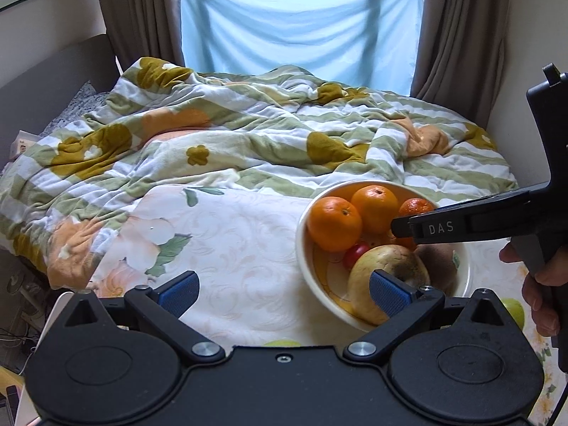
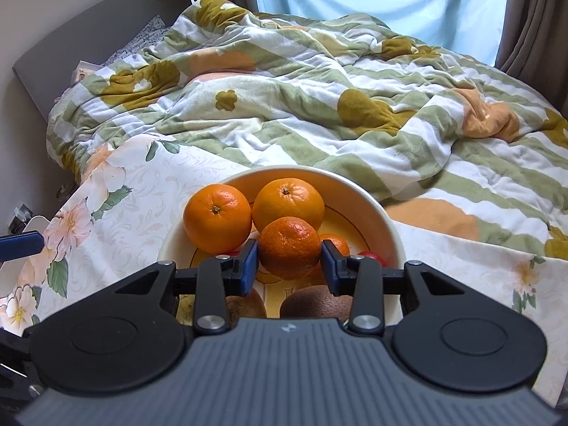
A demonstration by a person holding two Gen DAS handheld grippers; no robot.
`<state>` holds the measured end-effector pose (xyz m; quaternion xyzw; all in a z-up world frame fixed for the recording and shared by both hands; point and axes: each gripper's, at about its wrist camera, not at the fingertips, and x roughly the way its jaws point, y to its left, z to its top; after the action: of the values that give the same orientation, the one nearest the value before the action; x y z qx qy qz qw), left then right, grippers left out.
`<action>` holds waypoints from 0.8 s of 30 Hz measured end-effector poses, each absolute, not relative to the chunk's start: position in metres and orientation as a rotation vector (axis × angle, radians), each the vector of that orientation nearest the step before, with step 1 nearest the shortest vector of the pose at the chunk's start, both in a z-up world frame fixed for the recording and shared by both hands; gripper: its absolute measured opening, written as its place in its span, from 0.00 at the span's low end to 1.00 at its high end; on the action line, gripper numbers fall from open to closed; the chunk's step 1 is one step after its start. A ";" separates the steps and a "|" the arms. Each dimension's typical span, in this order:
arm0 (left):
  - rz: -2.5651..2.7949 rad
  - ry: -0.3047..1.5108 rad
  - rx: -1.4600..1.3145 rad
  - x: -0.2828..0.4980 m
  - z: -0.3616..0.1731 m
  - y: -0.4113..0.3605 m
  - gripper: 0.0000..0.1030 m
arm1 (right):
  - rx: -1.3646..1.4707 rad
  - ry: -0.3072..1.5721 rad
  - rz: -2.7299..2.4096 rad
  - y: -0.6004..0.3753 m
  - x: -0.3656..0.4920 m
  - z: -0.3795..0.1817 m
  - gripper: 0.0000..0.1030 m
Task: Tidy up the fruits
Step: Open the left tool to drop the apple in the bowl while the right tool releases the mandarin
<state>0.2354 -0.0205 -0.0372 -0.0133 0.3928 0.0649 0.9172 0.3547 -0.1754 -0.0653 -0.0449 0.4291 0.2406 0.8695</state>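
A cream bowl (image 2: 383, 220) with a yellow inside stands on a floral cloth. It holds two oranges (image 2: 217, 217), a small red fruit (image 2: 372, 256) and brown fruits (image 2: 312, 301). My right gripper (image 2: 289, 261) is shut on a darker mandarin (image 2: 289, 246) and holds it over the bowl. My left gripper (image 1: 284, 293) is open and empty, to the left of the bowl (image 1: 305, 266). In the left wrist view the right gripper (image 1: 397, 227) reaches over the bowl from the right, above a pale apple (image 1: 383, 273).
The floral cloth (image 1: 230, 248) covers the near surface. A rumpled striped quilt (image 1: 248, 135) lies behind the bowl. A green fruit (image 1: 514, 310) lies at the right, beside the hand. Curtains and a window are at the back.
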 end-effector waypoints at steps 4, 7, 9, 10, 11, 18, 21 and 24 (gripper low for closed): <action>0.137 0.808 -0.027 0.231 -0.038 -0.017 1.00 | -0.086 0.898 0.502 -0.173 0.354 -0.067 0.54; 0.138 0.814 -0.028 0.229 -0.037 -0.015 1.00 | -0.090 0.874 0.508 -0.172 0.352 -0.063 0.81; 0.143 0.821 -0.027 0.227 -0.036 -0.014 1.00 | -0.099 0.854 0.477 -0.171 0.348 -0.059 1.00; 0.143 0.821 -0.026 0.226 -0.035 -0.013 1.00 | -0.101 0.839 0.463 -0.172 0.345 -0.057 1.00; 0.140 0.818 -0.028 0.224 -0.033 -0.012 1.00 | -0.102 0.834 0.459 -0.173 0.342 -0.055 1.00; 0.126 0.778 -0.005 0.210 -0.016 -0.012 1.00 | -0.113 0.812 0.424 -0.178 0.319 -0.038 1.00; 0.126 0.759 0.013 0.203 -0.007 -0.012 1.00 | -0.119 0.791 0.399 -0.181 0.308 -0.026 1.00; 0.134 0.739 0.009 0.195 0.003 -0.008 1.00 | -0.122 0.768 0.379 -0.186 0.296 -0.014 1.00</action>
<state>0.1952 -0.0082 0.0025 0.0042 0.3609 0.0656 0.9303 0.2956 -0.1856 -0.0141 -0.0594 0.3723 0.1839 0.9078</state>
